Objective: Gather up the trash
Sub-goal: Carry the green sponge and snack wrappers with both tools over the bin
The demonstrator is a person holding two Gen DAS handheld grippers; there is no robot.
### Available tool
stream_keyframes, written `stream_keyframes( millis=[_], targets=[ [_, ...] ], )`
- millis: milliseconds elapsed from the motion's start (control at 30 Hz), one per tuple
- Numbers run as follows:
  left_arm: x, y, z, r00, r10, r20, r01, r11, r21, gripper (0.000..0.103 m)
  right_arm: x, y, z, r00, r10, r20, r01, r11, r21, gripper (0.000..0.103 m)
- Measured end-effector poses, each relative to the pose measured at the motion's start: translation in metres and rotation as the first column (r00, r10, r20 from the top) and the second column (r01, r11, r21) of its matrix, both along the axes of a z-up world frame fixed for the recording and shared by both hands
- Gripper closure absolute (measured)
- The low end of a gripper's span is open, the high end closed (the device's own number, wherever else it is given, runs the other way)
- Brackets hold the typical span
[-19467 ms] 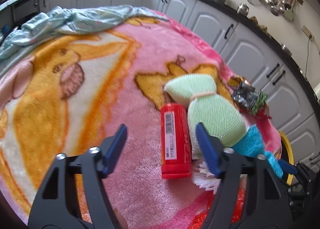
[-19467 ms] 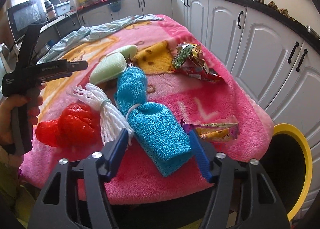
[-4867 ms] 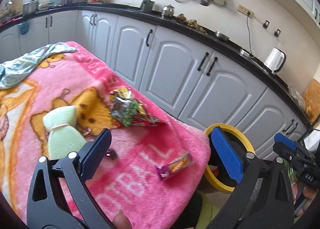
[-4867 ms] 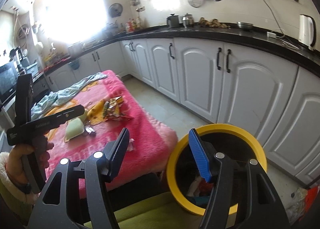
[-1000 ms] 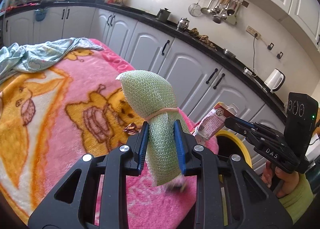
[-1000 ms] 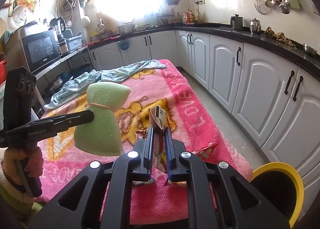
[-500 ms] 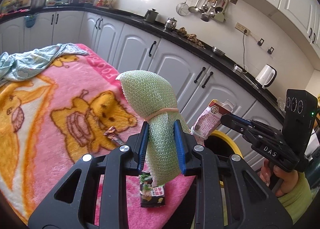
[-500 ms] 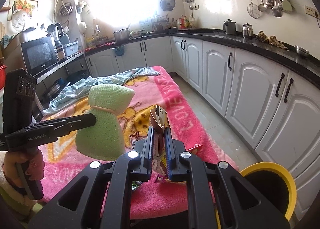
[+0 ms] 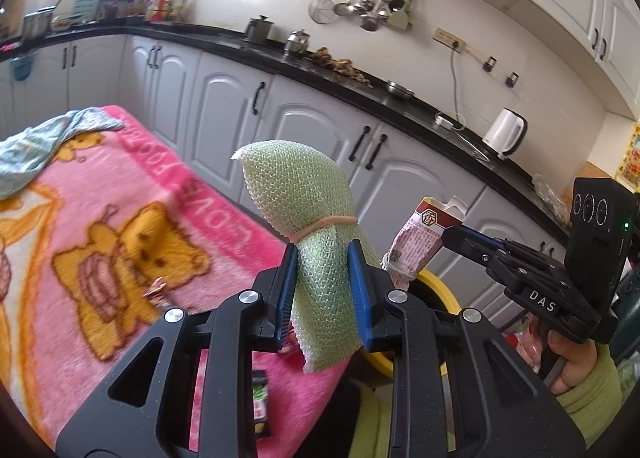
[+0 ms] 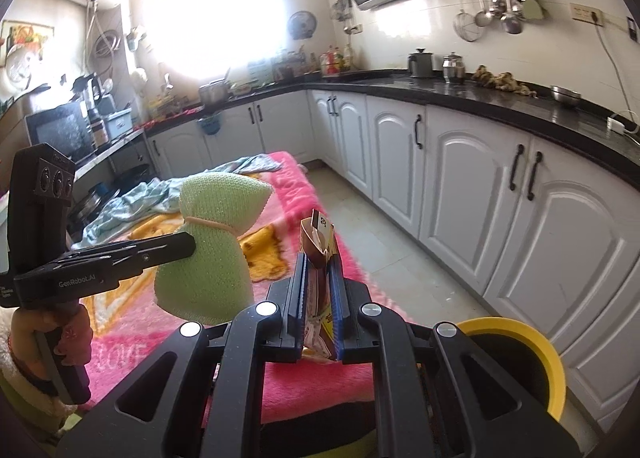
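Left fingers: our left gripper point(image 9: 323, 292) pinches the green mesh sponge point(image 9: 308, 214) below its rubber band, blue fingers point(image 9: 360, 290) narrow against its waist; it stands upright at the centre of the left wrist view.
Right fingers: our right gripper point(image 10: 318, 298) is clamped on a flattened brown carton point(image 10: 318, 246), fingers nearly together, the carton's open top poking up at the centre of the right wrist view.
Where the trash goes: the yellow-rimmed bin point(image 10: 516, 328) sits at the lower right of the right wrist view, beside the white cabinets point(image 10: 460, 186); in the left wrist view its rim shows just behind the sponge.
Left on the table: a small wrapper point(image 9: 156, 288) and a green-labelled packet point(image 9: 260, 398) lie on the pink blanket point(image 9: 100, 194), lower left of that view.
Step in hand: we judge both loads are being carried to the bin.
Doing it well: we should bring each load fully over the dark opening before we let go, one at a time. The sponge is bulky and light and may catch the rim; the carton is slim and should drop straight.
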State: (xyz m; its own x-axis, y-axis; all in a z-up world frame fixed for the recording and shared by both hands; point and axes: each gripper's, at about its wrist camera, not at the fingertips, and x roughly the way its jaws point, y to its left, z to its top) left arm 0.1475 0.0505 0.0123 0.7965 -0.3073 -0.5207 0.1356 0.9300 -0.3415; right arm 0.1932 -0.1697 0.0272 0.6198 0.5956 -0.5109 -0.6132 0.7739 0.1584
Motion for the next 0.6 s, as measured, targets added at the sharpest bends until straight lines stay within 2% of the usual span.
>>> stream_keyframes(
  millis=[267, 600],
  targets=[
    [0.025, -0.045, 0.001, 0.996, -0.09, -0.006, 0.09, 0.996, 0.019, 0.084, 0.006, -0.054, 0.004, 0.995, -0.097, 0.003, 0.097, 0.995, 0.039, 0.094],
    [0.052, -0.104, -0.009, 0.982, -0.186, -0.028, 0.187, 0.982, 0.036, 0.084, 0.015, -0.124, 0.0, 0.971, -0.236, -0.023, 0.237, 0.967, 0.093, 0.094]
  ],
)
